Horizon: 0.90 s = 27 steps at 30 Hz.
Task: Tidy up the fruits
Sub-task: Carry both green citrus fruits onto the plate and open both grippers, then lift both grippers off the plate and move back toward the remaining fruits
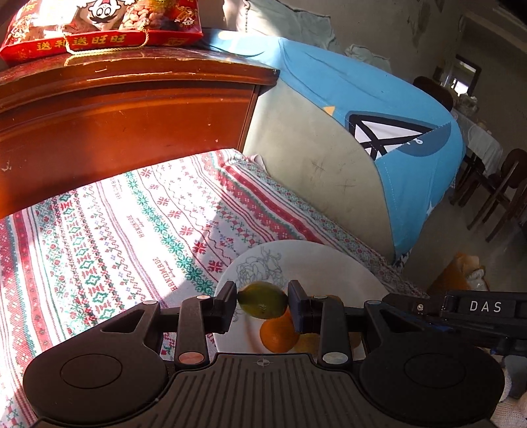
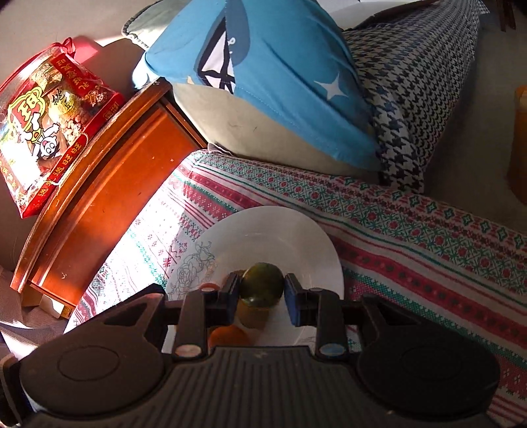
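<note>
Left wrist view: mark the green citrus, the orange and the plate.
green citrus (image 1: 262,299), left wrist view, middle of skin
orange (image 1: 278,335), left wrist view, front face
plate (image 1: 329,263), left wrist view, bare far surface

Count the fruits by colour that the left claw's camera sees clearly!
Green fruit: 1, gripped in the left claw
Orange fruit: 1
Yellow fruit: 1, partly hidden
Total: 3

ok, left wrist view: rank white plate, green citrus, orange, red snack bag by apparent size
1. Red snack bag, cropped by the frame edge, so it shows only in part.
2. White plate, partly hidden by the left tool.
3/4. Green citrus and orange: alike; the citrus is held nearer the camera, so unranked.
</note>
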### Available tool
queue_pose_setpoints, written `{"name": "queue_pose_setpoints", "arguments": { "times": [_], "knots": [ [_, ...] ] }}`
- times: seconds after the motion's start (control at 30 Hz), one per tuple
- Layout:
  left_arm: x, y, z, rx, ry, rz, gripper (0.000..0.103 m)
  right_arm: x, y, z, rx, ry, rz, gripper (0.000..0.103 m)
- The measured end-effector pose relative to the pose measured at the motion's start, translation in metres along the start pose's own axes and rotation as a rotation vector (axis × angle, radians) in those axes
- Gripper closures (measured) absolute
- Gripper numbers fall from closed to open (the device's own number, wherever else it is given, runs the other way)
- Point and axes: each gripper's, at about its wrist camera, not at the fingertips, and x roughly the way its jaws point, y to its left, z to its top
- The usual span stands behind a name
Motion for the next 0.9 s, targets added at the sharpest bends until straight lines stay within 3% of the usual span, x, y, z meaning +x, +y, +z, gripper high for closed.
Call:
{"name": "queue_pose_setpoints", "arguments": {
  "times": [0.37,0.67,0.9],
  "knots": [
    [0.025,-0.005,-0.002,-0.012,0.036,0.024,0.072,0.006,-0.001,-0.003,0.009,0.005,-0.032,0.071],
    [0.002,-0.010,0.013,-0.022,-0.002,-0.002,0.060,-0.002,0.006,0.001,0.010,-0.019,-0.004,0.071],
    [-0.022,-0.002,0.020,-0.017,0.001,0.011,0.055,-0.014,0.027,-0.010,-0.103,-0.038,0.015,0.070]
  ]
}}
